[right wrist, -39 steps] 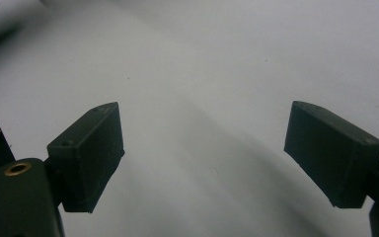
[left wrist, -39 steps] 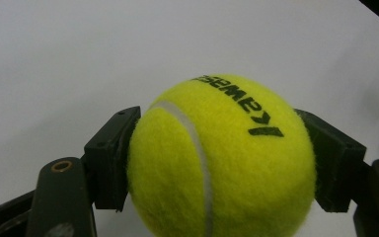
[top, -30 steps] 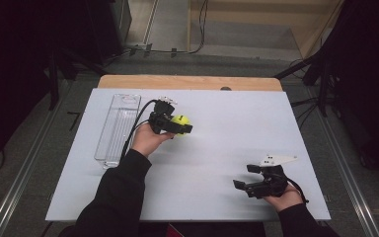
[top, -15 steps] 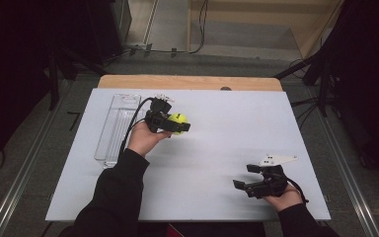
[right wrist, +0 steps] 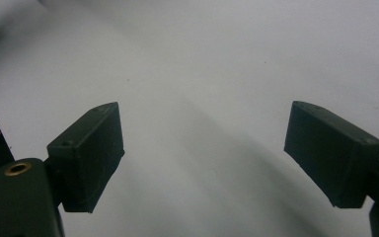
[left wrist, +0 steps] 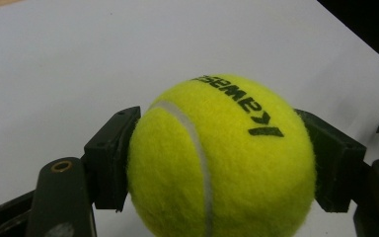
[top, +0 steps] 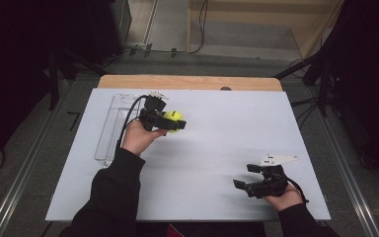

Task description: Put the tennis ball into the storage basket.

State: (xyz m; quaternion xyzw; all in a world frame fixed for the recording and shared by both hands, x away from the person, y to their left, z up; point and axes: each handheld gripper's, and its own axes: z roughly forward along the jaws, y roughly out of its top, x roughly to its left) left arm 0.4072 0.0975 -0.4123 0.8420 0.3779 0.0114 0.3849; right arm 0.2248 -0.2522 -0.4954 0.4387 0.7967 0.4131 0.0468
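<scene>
Left gripper (top: 170, 122): jaws clamped on the ball (top: 173, 120), one pad on each side; held in the left hand (top: 139, 138).
Ball: yellow tennis ball, black lettering on top; over the far left part of the table (top: 212, 148), just right of the tray (top: 109, 129).
Tray: clear, long, near the table's left edge.
Right gripper (top: 249, 178): jaws spread wide with nothing between them; low over the near right part of the table, well apart from the ball.

White table (top: 217, 148) with clear tray (top: 109, 129)
</scene>
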